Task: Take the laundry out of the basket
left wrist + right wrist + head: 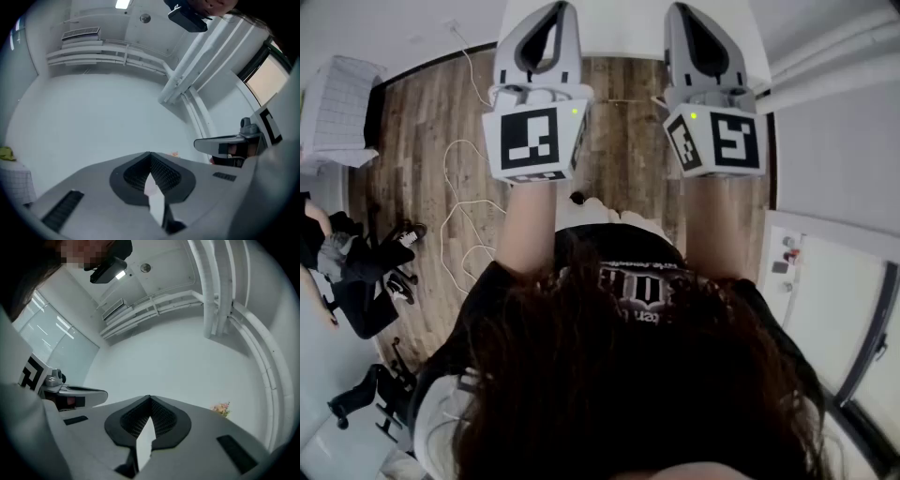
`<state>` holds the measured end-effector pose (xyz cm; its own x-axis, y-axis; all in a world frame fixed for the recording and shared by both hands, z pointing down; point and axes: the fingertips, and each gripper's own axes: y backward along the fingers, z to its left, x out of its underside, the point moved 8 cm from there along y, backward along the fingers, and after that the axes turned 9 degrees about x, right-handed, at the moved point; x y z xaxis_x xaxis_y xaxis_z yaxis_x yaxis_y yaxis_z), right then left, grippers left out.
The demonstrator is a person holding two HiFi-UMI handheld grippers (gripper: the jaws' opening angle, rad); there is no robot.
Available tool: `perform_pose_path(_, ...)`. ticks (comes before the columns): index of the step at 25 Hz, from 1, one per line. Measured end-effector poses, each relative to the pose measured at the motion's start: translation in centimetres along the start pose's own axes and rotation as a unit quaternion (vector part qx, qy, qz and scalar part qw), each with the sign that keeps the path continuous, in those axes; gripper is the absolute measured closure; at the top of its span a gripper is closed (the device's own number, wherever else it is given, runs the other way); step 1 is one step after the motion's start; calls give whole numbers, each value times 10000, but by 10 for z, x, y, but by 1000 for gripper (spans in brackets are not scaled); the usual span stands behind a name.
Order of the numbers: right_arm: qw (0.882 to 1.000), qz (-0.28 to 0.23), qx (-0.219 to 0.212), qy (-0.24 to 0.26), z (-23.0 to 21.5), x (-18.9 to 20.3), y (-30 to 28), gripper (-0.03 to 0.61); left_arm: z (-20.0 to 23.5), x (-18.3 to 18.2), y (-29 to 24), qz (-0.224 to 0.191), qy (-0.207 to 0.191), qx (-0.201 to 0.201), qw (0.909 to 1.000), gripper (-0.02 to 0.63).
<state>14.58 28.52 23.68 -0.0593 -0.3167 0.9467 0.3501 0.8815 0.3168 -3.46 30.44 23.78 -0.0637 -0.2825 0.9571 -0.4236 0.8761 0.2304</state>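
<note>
Now, left tool point(150, 157) and right tool point(150, 400) both closed, empty, shirt print point(642, 286) illegible.

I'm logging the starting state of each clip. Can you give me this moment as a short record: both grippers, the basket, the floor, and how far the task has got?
left gripper: jaws together, nothing between them, pointed at a bare white wall
right gripper: jaws together, nothing between them, raised beside the left one
basket: white, gridded, on the floor at the far left, apart from both grippers
wooden floor: a white cable lies looped on it
task status: not yet begun, no laundry held
</note>
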Motion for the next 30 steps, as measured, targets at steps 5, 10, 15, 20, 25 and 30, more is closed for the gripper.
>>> perform_pose_path(5,9999,-12,-59,-85,-4,0,2,552,-4,1,-2,32,6,1,10000,614)
perform_pose_path(10,9996,1,-189,-215,-11,3,4,551,-12,3,-4,98,14,19,9999,614)
perform_pose_path(15,9992,67,-271,-298,-14,7,8,551,-9,6,3,85,65,-94,9999,614)
perform_pose_path(20,9983,78,-412,-398,-14,14,-3,551,2,16,-4,135,264,72,9995,614)
perform_pose_path(25,9987,25,-361,-354,-14,19,-27,551,23,27,-22,92,460,270,9985,614)
perform_pose_path(30,9996,78,-207,-200,-10,29,-67,551,57,35,-54,87,288,403,9987,614)
